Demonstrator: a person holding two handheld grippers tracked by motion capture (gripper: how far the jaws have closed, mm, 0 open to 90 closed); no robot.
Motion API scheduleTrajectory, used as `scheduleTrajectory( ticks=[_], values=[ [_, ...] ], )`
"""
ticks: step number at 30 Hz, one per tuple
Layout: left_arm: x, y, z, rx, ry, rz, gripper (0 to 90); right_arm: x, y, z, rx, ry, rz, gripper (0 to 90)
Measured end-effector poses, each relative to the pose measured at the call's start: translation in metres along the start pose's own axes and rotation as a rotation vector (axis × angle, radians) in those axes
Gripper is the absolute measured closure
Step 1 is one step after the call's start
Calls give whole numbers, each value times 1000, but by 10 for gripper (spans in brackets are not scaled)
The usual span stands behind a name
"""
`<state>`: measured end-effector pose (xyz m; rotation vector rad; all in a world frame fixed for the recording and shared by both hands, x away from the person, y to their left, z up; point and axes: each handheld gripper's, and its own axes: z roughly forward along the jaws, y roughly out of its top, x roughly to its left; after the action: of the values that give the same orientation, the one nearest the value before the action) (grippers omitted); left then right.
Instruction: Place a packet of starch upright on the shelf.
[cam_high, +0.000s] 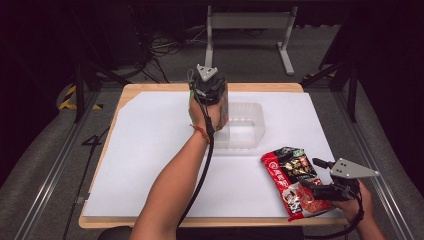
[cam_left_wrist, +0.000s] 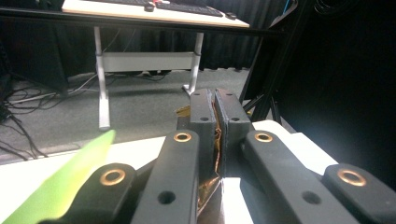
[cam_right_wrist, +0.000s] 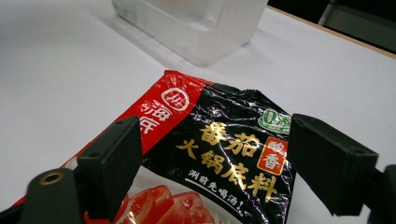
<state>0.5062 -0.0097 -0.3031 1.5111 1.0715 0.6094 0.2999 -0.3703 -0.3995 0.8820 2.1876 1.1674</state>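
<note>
My left gripper (cam_high: 209, 85) is raised over the far middle of the table, beside the clear plastic tub (cam_high: 252, 131). It is shut on a thin green packet (cam_high: 224, 106) that hangs down by the hand. In the left gripper view the jaws of this gripper (cam_left_wrist: 216, 105) pinch the packet's gold foil edge (cam_left_wrist: 215, 154), and a blurred green part (cam_left_wrist: 65, 189) shows at lower left. A red and black sauce packet (cam_high: 290, 175) lies flat at the front right. My right gripper (cam_high: 312, 175) is open over its near end, and in the right gripper view its jaws (cam_right_wrist: 217, 140) stand on either side of the packet (cam_right_wrist: 219, 112).
White paper (cam_high: 150, 150) covers the wooden table top. The tub (cam_right_wrist: 196, 21) stands just beyond the sauce packet. Past the far edge are a desk frame (cam_high: 247, 22) and floor cables. The right table edge is close to my right hand.
</note>
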Motion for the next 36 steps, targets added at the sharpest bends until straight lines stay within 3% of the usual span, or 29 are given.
scheduleTrajectory(
  ticks=[4, 6, 9, 15, 19, 31, 34, 36],
  values=[
    [-5, -10, 6, 40, -45, -1, 821, 1, 0, -1, -2, 1, -3, 187],
    [-6, -17, 8, 78, -65, 25, 794, 1, 0, -1, -2, 1, -3, 187],
    [-4, -26, 8, 95, -88, 45, 794, 1, 0, -1, -3, 0, -3, 187],
    [-1, -32, -2, 95, -147, 71, 780, 1, 0, -1, -1, -2, -1, 187],
    [-3, -37, -11, 100, -173, 133, 793, 1, 0, -1, 0, -2, -4, 186],
    [-2, -46, -26, 84, -242, 166, 833, 2, 0, -1, 2, -6, 0, 187],
    [-1, -47, -26, 85, -260, 153, 834, 2, 0, -1, 2, -7, 1, 186],
    [-3, -48, -28, 90, -274, 172, 834, 1, 1, -1, 1, -9, 1, 187]
  ],
)
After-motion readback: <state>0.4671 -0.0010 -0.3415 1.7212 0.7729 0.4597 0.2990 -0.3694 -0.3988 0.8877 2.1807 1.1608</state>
